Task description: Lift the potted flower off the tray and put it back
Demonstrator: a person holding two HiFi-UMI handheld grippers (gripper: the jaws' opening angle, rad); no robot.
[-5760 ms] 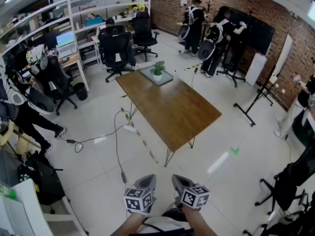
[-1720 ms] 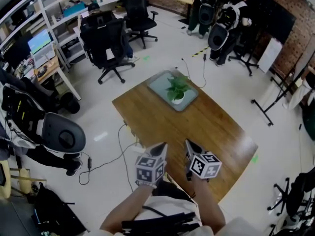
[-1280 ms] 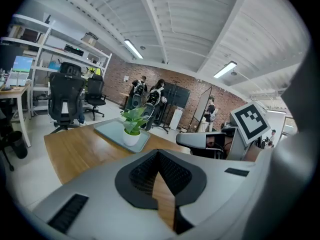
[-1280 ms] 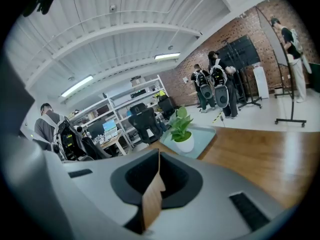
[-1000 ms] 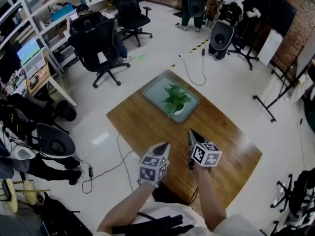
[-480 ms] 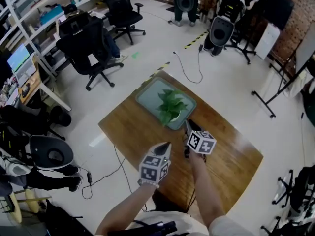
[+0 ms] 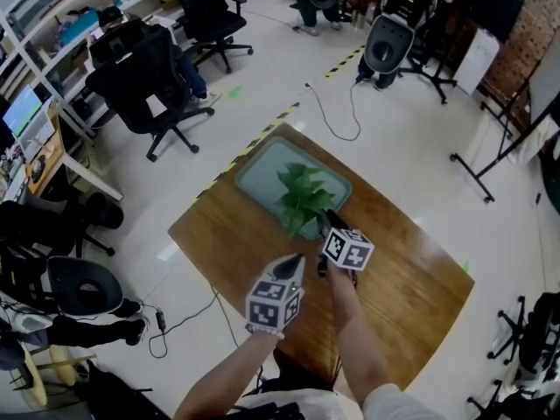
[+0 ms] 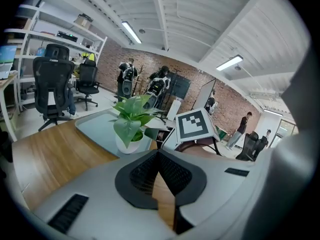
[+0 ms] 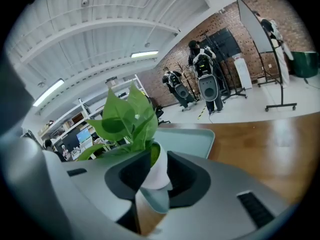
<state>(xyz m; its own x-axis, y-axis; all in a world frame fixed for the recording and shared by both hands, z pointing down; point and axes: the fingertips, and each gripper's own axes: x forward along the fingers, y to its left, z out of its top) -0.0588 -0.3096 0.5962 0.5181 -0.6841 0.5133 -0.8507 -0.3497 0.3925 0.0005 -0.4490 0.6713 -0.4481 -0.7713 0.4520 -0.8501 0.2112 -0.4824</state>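
A green-leaved potted flower (image 7: pixel 302 198) in a white pot (image 9: pixel 159 173) stands on a pale green tray (image 7: pixel 262 169) at the far end of a wooden table (image 7: pixel 402 278). My right gripper (image 7: pixel 321 220) is at the plant's near side. In the right gripper view its jaws have just been opening and stand on either side of the pot, with no clear press on it. My left gripper (image 7: pixel 296 262) hangs shut and empty over the wood, nearer me. In the left gripper view the plant (image 8: pixel 131 119) and tray (image 8: pixel 97 129) lie ahead.
Black office chairs (image 7: pixel 144 64) stand on the floor beyond the table's left. A cable (image 7: pixel 337 116) and striped floor tape (image 7: pixel 254 138) run near the far edge. People with equipment (image 9: pixel 207 84) stand by the brick wall. A black stand (image 7: pixel 490 169) is at the right.
The view has closed in on the table. Both grippers moved forward toward the tray. The right one went farther and lower and now has the pot between its widened jaws.
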